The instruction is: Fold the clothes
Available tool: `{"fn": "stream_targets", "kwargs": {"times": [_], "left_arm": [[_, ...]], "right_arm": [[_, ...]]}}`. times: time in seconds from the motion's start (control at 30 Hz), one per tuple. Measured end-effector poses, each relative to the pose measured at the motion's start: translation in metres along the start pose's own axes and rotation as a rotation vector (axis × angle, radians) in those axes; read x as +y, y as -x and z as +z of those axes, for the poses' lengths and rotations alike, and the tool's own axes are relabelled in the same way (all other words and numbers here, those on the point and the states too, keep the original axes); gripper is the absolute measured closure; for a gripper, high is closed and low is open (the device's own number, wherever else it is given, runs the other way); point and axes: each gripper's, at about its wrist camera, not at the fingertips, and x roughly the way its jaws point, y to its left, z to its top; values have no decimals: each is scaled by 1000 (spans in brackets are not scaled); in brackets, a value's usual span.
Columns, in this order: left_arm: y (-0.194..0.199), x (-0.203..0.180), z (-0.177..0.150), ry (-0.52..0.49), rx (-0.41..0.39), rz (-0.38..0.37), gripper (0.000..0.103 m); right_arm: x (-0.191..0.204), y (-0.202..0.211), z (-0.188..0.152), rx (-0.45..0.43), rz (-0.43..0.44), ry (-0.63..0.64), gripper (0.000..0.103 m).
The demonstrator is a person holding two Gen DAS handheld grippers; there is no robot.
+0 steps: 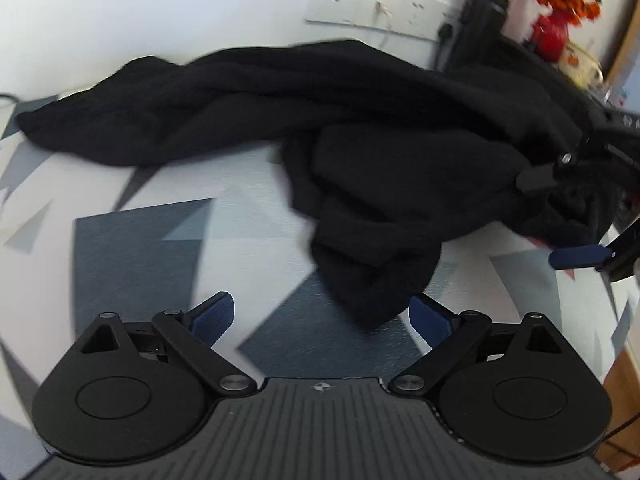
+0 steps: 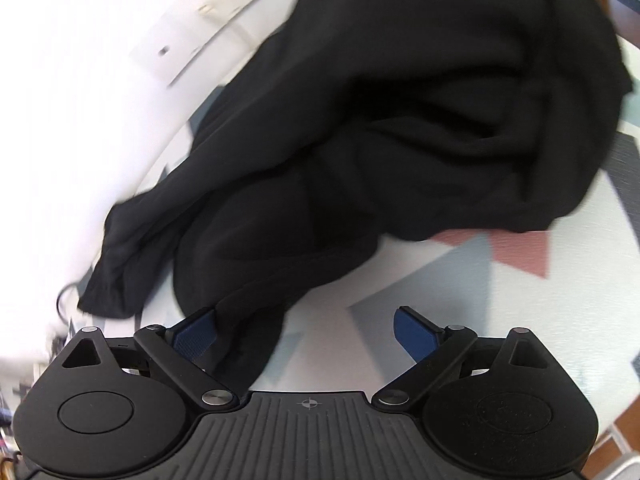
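Note:
A black garment lies crumpled across the table, one long part stretched to the left. In the left wrist view a tongue of it droops toward my left gripper, which is open; the cloth tip sits just inside the right pad. My right gripper shows at the right edge, open, its fingers on either side of a bunch of the cloth. In the right wrist view the black garment fills the upper half. A narrow fold runs down beside the left pad of the open right gripper.
The tablecloth has grey, blue and pink shapes. A white socket plate is on the wall behind. A black bottle-like object and a red vase with orange flowers stand at the back right. The table edge lies at the near right.

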Motion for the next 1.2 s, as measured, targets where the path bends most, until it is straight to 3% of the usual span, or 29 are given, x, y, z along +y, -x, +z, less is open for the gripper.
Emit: {"fn": "stream_targets", "kwargs": {"times": [0.4, 0.5, 0.53, 0.57, 0.6, 0.63, 0.67, 0.7, 0.8, 0.87, 0.93, 1.0, 1.07, 1.2], "left_arm": [[-40, -41, 25, -104, -58, 67, 5], [-36, -40, 27, -101, -79, 52, 33], [-32, -37, 28, -93, -78, 35, 62], [-28, -33, 29, -81, -75, 20, 79], [-24, -30, 30, -72, -74, 29, 88], [-17, -27, 31, -71, -84, 55, 90], [-8, -24, 32, -71, -106, 79, 90], [4, -19, 34, -60, -137, 98, 90], [55, 4, 46, 15, -271, 160, 91], [106, 21, 52, 76, -413, 218, 91], [155, 31, 51, 122, -537, 277, 91], [195, 39, 43, 165, -609, 341, 91], [217, 48, 28, 193, -610, 372, 91], [210, 71, -13, 281, -430, 406, 91]], "right_arm": [[-93, 37, 24, -247, -69, -235, 9], [-108, 32, 36, -287, -94, -269, 10], [-111, 29, 39, -285, -88, -279, 11], [-114, 26, 45, -273, -69, -288, 20], [-116, 22, 49, -252, -49, -291, 35], [-118, 22, 54, -239, -46, -288, 46], [-119, 22, 60, -228, -43, -283, 77], [-122, 30, 71, -245, -53, -271, 92], [-110, 61, 81, -404, -1, -226, 92], [-95, 84, 88, -484, 22, -167, 92], [-81, 100, 91, -518, 39, -121, 92], [-71, 107, 89, -486, 71, -101, 92], [-65, 111, 83, -445, 95, -99, 92], [-57, 86, 63, -295, 34, -123, 88]]}}
